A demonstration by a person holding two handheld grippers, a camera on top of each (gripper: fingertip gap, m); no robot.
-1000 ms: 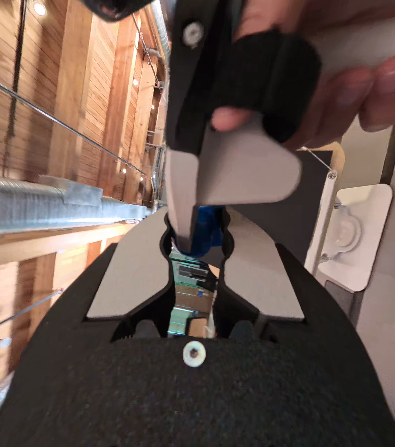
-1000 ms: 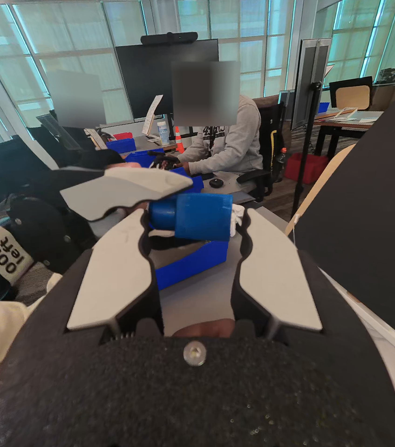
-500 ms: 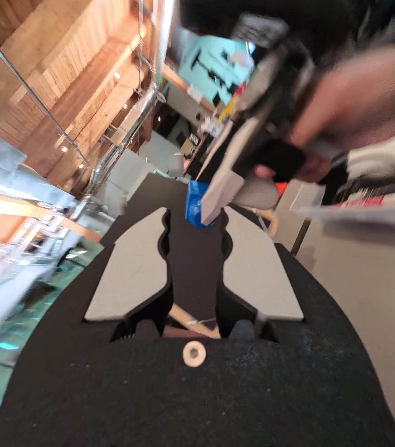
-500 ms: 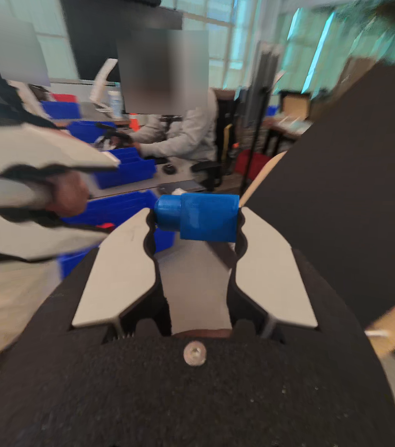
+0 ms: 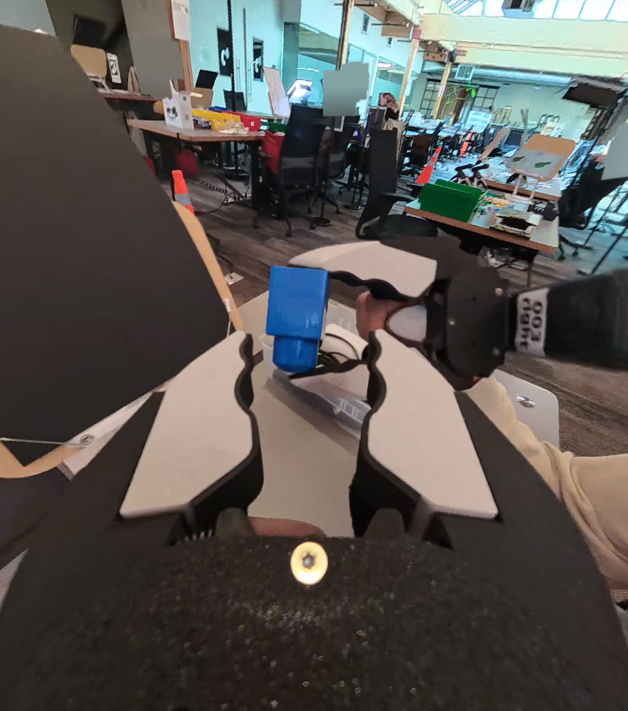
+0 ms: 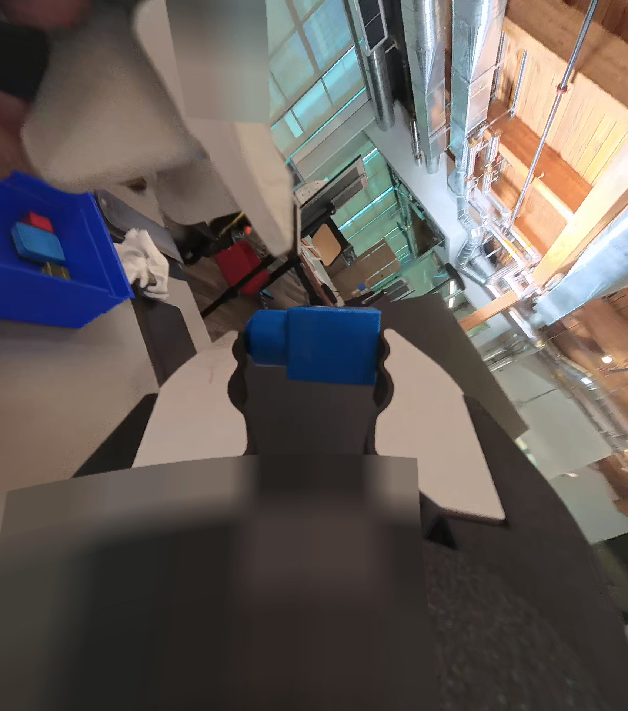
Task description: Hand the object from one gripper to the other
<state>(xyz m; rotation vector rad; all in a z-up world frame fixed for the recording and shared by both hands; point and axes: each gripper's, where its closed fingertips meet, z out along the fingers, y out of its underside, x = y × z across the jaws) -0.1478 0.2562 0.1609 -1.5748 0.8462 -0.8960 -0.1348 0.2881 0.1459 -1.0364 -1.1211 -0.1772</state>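
Right claw (image 6: 310,346) pinches blue object (image 6: 314,344) end to end, long axis spanning its fingers. Left claw (image 5: 308,363) spread, empty; object (image 5: 297,315) hangs just ahead above counter (image 5: 301,442), axis vertical, narrow cylindrical end down; left claw nearest that free end

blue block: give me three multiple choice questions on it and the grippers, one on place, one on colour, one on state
1. Where is the blue block?
A. in the blue bin
B. between the right gripper's fingertips
C. on the floor

2. What colour is the small piece beside the light blue one in the blue bin?
A. red
B. green
C. white

3. How is the left gripper?
A. shut on the block
B. open, holding nothing
C. out of view

Answers: 1 B, the right gripper clamps it at both ends; 2 A, a red piece shows there; 3 B, its fingers stand apart below the block.
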